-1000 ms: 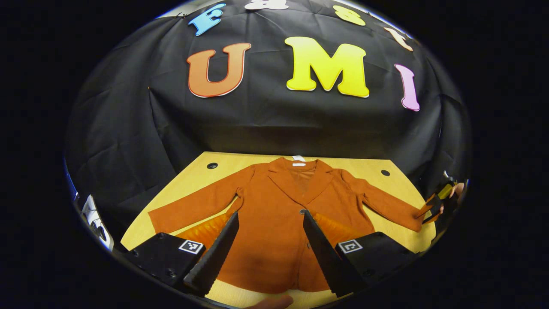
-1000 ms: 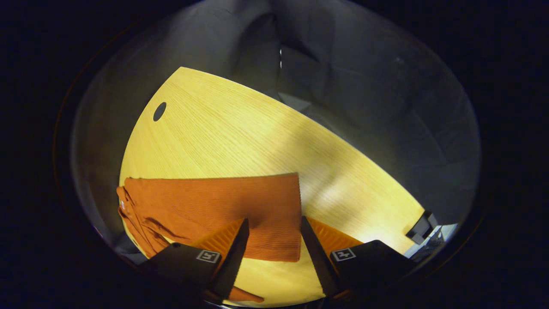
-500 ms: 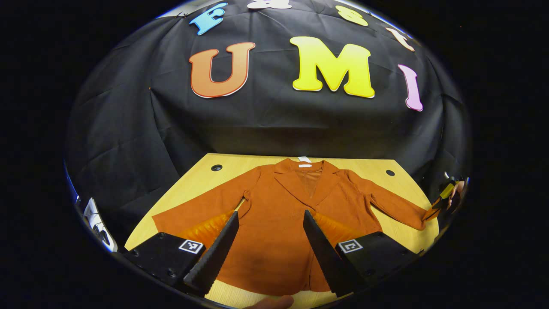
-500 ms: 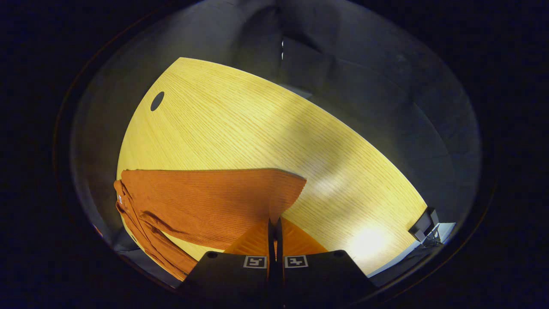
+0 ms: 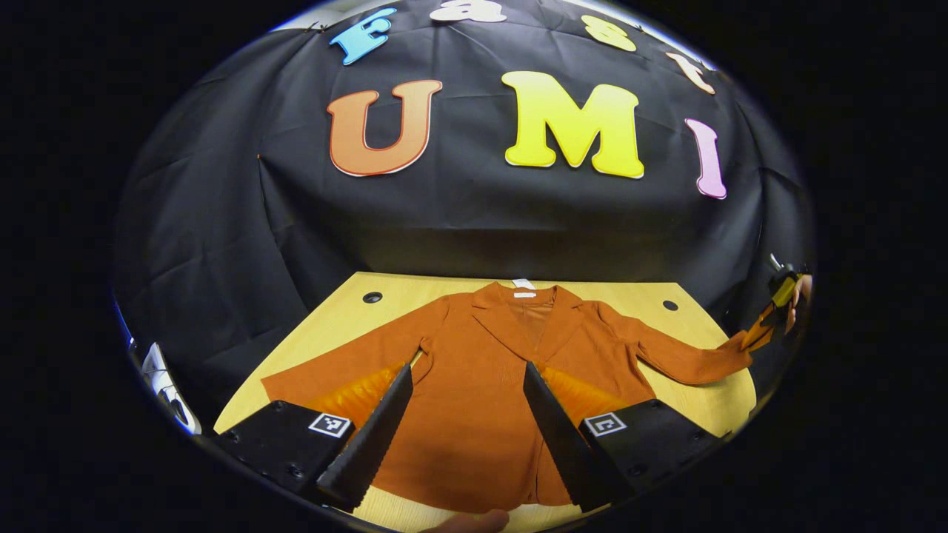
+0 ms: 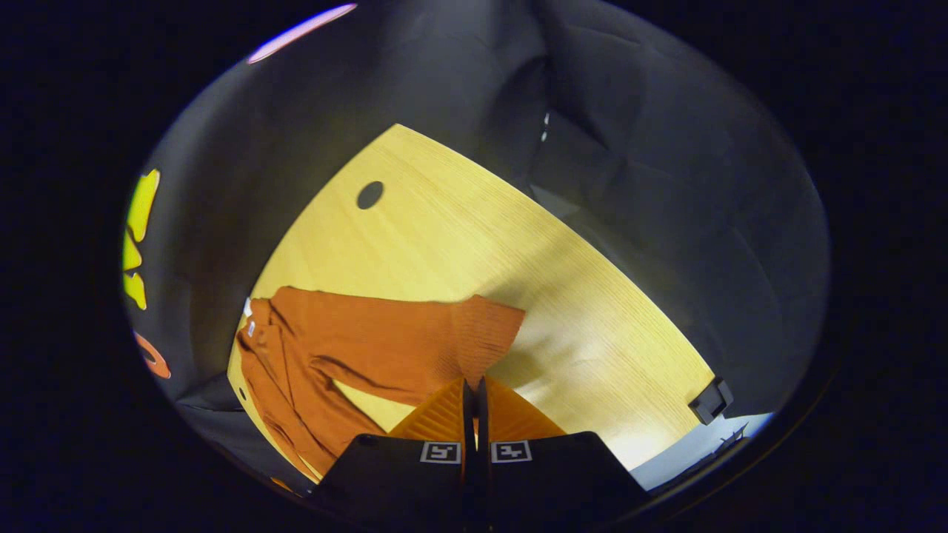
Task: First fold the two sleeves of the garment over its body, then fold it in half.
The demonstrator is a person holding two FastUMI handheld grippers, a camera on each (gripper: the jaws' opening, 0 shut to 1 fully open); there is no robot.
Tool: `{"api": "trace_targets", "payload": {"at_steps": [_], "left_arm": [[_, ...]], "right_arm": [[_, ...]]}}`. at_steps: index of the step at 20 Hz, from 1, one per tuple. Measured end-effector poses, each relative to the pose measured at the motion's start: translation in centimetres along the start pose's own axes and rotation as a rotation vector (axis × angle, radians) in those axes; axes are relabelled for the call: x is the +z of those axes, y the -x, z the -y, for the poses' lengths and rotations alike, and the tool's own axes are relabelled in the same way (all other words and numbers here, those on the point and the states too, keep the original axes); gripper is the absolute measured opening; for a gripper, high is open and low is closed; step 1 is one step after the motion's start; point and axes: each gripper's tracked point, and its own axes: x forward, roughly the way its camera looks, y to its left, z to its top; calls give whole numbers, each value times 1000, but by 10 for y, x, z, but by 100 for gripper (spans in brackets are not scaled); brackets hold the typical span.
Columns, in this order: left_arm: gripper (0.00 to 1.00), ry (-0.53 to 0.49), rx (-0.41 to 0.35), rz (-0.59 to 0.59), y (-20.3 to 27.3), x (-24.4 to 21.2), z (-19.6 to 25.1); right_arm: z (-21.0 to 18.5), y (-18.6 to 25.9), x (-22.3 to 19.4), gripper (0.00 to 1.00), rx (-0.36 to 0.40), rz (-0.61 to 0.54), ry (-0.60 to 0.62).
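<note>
A pale wooden table point(image 5: 337, 326) with a visible grain stands against the black cloth wall point(image 5: 222, 222) — the cloth hangs in creases and folds behind and beside it. Two small dark round holes sit near the table's far corners, one at the left point(image 5: 372, 297) and one at the right point(image 5: 669, 305). In the right gripper view a small black block point(image 6: 709, 400) rests at the table's edge, just beside a pale strip point(image 6: 689, 451) — too blurred to tell what it is.

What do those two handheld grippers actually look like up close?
Each gripper, left and right, has two long wedge-shaped fingers tapering to points, with saw-toothed inner edges on the left one. They sit on boxy black blocks, each with a small square black-and-white marker.
</note>
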Motion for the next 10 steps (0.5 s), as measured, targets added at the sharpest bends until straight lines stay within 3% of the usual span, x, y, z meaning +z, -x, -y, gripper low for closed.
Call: {"api": "trace_targets", "payload": {"at_steps": [5,10], "left_arm": [[98,27,1,4,2,-2,-24],[98,74,24,16,6,4,-65]], "right_arm": [[-91,27,-12,0,68,27,145],[-191,31,-57,0,129,4,278]]}}
